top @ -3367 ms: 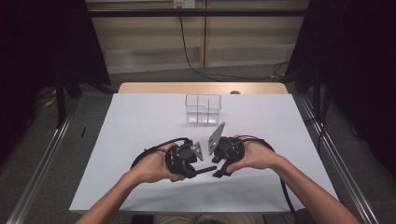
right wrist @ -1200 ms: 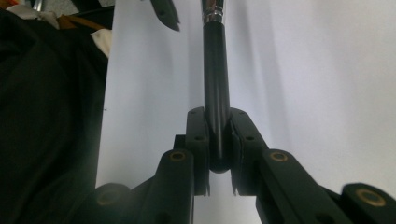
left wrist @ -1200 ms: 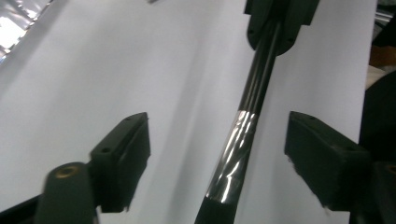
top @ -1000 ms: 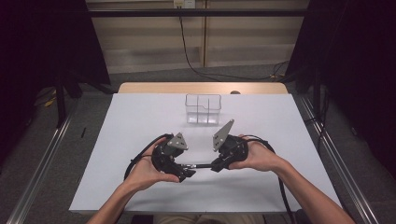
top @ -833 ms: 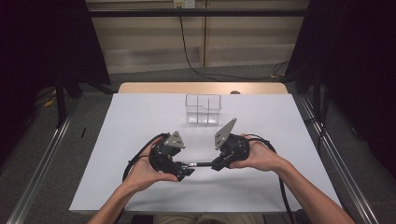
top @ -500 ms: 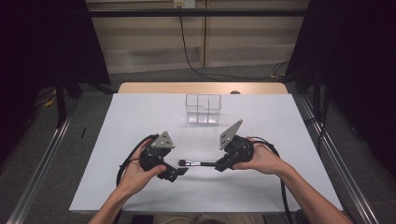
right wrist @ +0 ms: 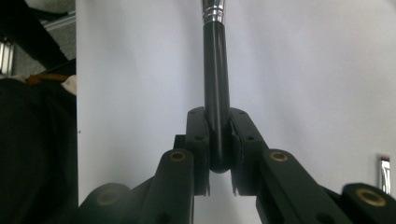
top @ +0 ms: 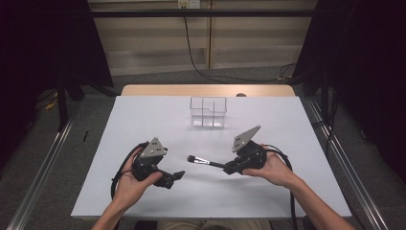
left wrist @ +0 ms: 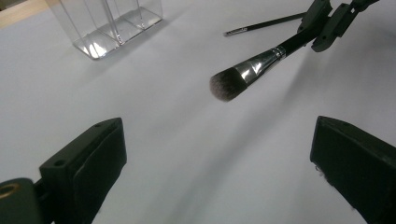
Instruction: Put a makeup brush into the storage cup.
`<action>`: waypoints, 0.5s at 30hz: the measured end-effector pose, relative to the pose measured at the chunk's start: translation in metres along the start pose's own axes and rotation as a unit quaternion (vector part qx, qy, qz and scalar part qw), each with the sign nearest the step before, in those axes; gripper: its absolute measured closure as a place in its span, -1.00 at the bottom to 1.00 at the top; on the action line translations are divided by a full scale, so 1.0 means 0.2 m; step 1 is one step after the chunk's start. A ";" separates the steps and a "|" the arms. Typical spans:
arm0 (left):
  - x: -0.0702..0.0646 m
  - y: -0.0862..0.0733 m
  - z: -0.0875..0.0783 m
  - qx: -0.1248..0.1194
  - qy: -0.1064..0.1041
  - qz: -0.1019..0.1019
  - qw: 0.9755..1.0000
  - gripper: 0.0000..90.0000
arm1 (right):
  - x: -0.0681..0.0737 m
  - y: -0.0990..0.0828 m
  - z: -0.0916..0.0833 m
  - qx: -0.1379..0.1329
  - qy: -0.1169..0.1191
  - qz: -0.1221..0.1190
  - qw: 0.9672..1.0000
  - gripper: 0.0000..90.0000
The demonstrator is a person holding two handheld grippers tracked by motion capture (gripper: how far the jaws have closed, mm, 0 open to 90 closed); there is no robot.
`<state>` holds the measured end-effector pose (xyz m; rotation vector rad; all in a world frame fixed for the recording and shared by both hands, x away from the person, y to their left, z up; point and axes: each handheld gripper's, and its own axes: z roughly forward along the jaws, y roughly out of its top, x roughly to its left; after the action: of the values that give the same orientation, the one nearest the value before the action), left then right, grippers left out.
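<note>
We see the makeup brush (top: 200, 161) held off the bench (top: 143, 120), well short of the clear organizer (top: 208, 111), pinched at its handle end by the right gripper (right wrist: 217, 140). We judge that stowing it remains. The left gripper (left wrist: 219, 163), its fingers (left wrist: 88, 158) spread and empty, sits farther from the organizer. A second thin brush (left wrist: 264, 24) is partly hidden.

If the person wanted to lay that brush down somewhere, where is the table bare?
Bare white table runs along both sides of the clear divided organizer, and along the near edge between the forearms. It is crowded in the middle, where the right gripper holds the makeup brush toward the open left gripper. A thin second brush lies beyond it.
</note>
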<state>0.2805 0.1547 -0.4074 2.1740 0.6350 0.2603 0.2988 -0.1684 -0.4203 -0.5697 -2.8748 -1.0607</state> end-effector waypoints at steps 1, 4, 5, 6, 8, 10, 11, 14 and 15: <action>0.00 0.00 -0.01 -0.004 0.001 -0.005 1.000 -0.92 | 0.00 -0.01 0.00 -0.001 0.000 0.003 1.000 0.79; 0.00 -0.01 -0.02 -0.009 0.005 -0.004 1.000 -0.92 | 0.00 -0.02 0.00 -0.011 -0.002 0.008 1.000 0.79; 0.00 -0.01 -0.02 -0.012 0.006 -0.006 1.000 -0.92 | 0.01 -0.03 0.00 -0.014 -0.007 0.009 1.000 0.79; 0.00 -0.01 -0.02 -0.015 0.009 -0.007 1.000 -0.92 | 0.01 -0.03 0.00 -0.028 -0.009 0.016 0.999 0.79; -0.01 -0.01 -0.02 -0.017 0.008 -0.007 1.000 -0.92 | 0.01 -0.04 -0.01 -0.042 -0.015 0.020 0.999 0.79; -0.01 -0.01 -0.02 -0.019 0.009 -0.007 1.000 -0.92 | 0.02 -0.05 -0.01 -0.048 -0.014 0.024 0.998 0.79; -0.01 -0.01 -0.02 -0.019 0.009 -0.006 1.000 -0.92 | 0.02 -0.06 -0.01 -0.052 -0.017 0.030 0.998 0.79; -0.01 -0.01 -0.02 -0.023 0.009 -0.008 1.000 -0.92 | 0.02 -0.08 0.00 -0.064 -0.015 0.034 0.997 0.79; -0.01 -0.01 -0.02 -0.023 0.009 -0.008 1.000 -0.92 | 0.02 -0.08 0.00 -0.064 -0.015 0.034 0.997 0.79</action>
<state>0.2757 0.1580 -0.4061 2.1235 0.6488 0.2839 0.2896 -0.1785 -0.4293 -0.6906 -2.8046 -1.2431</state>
